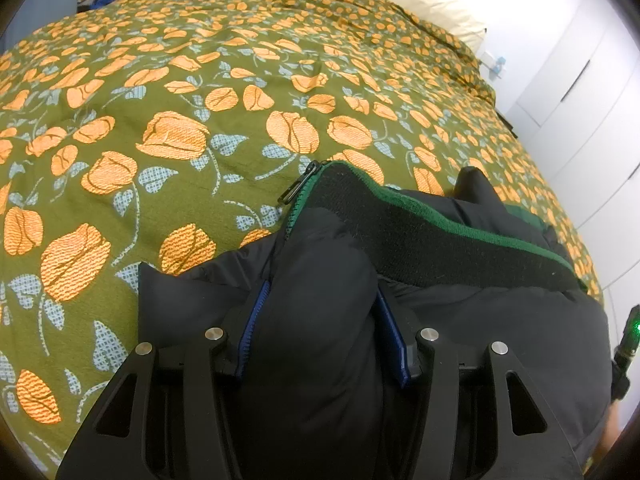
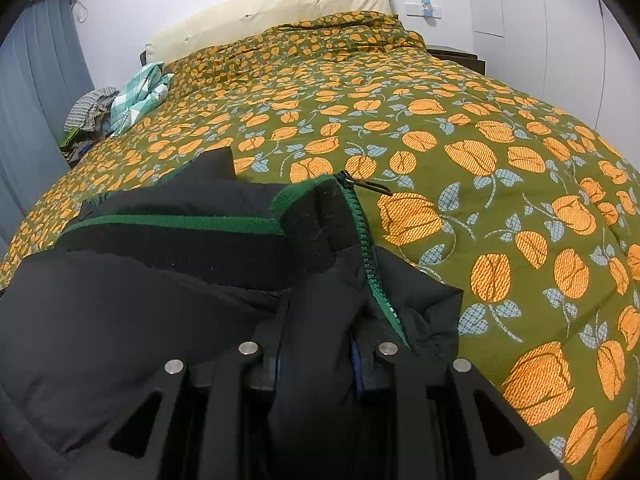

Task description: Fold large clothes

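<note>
A black puffer jacket with a green-edged collar and a green zipper lies bunched on a floral bed cover. My left gripper is shut on a thick fold of the jacket beside the zipper edge; the zipper pull hangs at the collar's left end. In the right wrist view the same jacket fills the lower left. My right gripper is shut on a fold of it next to the green zipper. The fabric hides most of both grippers' fingers.
The olive bed cover with orange flowers stretches ahead of both grippers. A cream headboard cushion is at the far end. A teal checked cloth and a pile of clothes lie at the far left. White wardrobe doors stand right.
</note>
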`<state>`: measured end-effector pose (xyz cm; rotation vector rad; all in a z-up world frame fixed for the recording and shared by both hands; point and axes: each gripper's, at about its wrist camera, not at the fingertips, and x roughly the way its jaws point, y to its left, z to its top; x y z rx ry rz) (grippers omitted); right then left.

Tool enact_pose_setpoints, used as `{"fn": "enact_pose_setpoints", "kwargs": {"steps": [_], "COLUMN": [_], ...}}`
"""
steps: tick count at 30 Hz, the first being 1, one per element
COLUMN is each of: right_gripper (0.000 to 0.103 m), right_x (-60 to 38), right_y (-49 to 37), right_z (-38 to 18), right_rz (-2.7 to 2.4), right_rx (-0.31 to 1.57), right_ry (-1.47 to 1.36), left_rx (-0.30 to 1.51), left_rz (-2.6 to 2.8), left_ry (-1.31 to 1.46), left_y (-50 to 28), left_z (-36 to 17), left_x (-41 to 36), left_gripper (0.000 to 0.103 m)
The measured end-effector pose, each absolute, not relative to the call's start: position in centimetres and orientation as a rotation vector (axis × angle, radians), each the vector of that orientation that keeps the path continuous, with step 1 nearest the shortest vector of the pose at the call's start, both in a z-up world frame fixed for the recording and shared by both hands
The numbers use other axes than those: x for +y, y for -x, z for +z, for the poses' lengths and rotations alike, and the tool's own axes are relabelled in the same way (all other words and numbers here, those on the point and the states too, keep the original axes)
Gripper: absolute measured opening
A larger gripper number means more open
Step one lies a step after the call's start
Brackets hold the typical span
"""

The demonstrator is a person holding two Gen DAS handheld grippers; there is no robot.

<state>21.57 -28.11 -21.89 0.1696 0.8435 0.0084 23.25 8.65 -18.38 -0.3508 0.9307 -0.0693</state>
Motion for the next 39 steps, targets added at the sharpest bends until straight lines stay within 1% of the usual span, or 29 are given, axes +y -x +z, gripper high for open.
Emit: {"fn": "enact_pose_setpoints", "kwargs": {"steps": [19, 22, 24, 25, 26, 27, 28, 29, 30, 31, 32, 36, 39], "right_gripper": [0.024, 0.025, 0.027, 0.036, 0.054, 0.067, 0.090, 0.094, 0.094, 0.094, 0.094, 0.094, 0.094], "right_x": [-28.0, -27.8, -27.9, -28.0, -28.2, -28.4, -28.6, -28.7, -28.8, -28.7, -28.6, -27.0, -25.7], "right_y": [-21.6, -21.8, -22.0, -22.1, -22.0, -21.6, -21.1, -20.1, -19.4, -18.5, -17.8, -14.3, -12.4], "right_z": [-21.9, -21.3, -20.5, -19.8, -19.2, -18.2, -17.1, -15.5, -14.7, -13.6, -12.9, -11.1, -11.1], "right_rz": [0.005, -0.002, 0.000, 0.010, 0.017, 0.021, 0.005, -0.015, -0.011, 0.017, 0.039, 0.132, 0.185], "right_rx": [0.840, 0.863, 0.891, 0.910, 0.918, 0.911, 0.892, 0.853, 0.836, 0.817, 0.808, 0.787, 0.800], "right_ry": [-0.172, -0.152, -0.141, -0.143, -0.148, -0.152, -0.142, -0.122, -0.118, -0.121, -0.124, -0.143, -0.174], "left_rx": [0.929, 0.983, 1.032, 1.036, 1.017, 0.978, 0.948, 0.911, 0.885, 0.869, 0.863, 0.901, 0.940], "left_rz": [-0.078, -0.096, -0.093, -0.088, -0.087, -0.092, -0.097, -0.108, -0.124, -0.150, -0.188, -0.328, -0.328], "left_ry": [0.362, 0.385, 0.384, 0.374, 0.361, 0.338, 0.316, 0.283, 0.257, 0.234, 0.218, 0.138, 0.203], "left_y": [-23.2, -23.6, -23.6, -23.3, -22.6, -21.6, -20.7, -19.6, -18.7, -18.0, -17.5, -18.4, -21.8], "left_z": [-18.4, -17.8, -16.5, -15.6, -14.4, -12.7, -11.4, -9.9, -8.8, -7.9, -7.4, -7.0, -7.9], "left_x": [8.7, 8.9, 9.0, 9.1, 9.1, 8.8, 8.4, 7.5, 6.3, 4.7, 3.1, -4.8, -8.1], "left_gripper": [0.055, 0.058, 0.058, 0.058, 0.059, 0.060, 0.065, 0.072, 0.076, 0.082, 0.085, 0.086, 0.086]}}
